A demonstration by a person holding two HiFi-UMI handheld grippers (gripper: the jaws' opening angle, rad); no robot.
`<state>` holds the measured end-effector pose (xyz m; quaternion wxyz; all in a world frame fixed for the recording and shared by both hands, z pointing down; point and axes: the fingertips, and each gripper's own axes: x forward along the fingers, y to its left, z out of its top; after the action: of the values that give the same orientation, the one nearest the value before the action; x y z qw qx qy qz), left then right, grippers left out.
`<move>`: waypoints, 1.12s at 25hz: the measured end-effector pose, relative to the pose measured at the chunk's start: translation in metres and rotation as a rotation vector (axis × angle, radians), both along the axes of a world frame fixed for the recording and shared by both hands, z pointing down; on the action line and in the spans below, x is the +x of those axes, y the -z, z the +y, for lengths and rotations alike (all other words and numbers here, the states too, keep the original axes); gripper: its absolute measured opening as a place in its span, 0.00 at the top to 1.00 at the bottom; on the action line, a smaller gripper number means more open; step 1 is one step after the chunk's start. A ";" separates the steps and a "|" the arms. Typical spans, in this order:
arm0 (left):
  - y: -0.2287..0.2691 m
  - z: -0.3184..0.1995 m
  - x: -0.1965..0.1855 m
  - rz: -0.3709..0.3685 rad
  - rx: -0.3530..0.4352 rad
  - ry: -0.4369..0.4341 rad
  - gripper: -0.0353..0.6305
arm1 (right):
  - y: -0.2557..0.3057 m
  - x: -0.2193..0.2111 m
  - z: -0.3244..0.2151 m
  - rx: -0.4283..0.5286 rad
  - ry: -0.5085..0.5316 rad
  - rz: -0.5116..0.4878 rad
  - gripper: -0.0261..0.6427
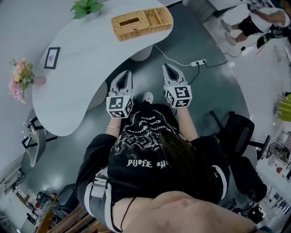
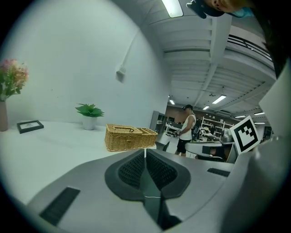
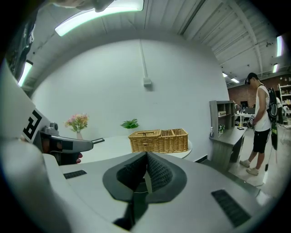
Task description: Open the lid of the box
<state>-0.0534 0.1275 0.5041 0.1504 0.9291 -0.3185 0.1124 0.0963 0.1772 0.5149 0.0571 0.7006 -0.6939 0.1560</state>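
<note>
A wicker box (image 1: pixel 142 22) stands on the far end of the white curved table (image 1: pixel 77 77); its lid lies closed on the left part, and the right part is an open compartment. It also shows far ahead in the left gripper view (image 2: pixel 129 136) and the right gripper view (image 3: pixel 158 140). My left gripper (image 1: pixel 126 73) hangs at the table's near edge, jaws shut with nothing between them (image 2: pixel 145 152). My right gripper (image 1: pixel 166 67) is beside it over the floor, also shut and empty (image 3: pixel 146 157). Both are well short of the box.
On the table are a potted plant (image 1: pixel 87 7), a picture frame (image 1: pixel 52 57) and a vase of pink flowers (image 1: pixel 20 78). A power strip (image 1: pixel 198 62) with a cable lies on the floor. An office chair (image 1: pixel 236 132) stands at the right. A person (image 1: pixel 259 20) stands far off.
</note>
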 end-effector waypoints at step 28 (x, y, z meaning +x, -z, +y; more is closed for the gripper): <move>0.004 -0.197 0.032 0.015 0.026 0.066 0.90 | -0.002 0.032 -0.147 -0.059 0.063 0.030 0.92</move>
<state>-0.0212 -0.0698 0.5004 0.1441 0.9209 -0.3491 0.0960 0.1285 0.0299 0.5164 0.0930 0.6788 -0.7097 0.1640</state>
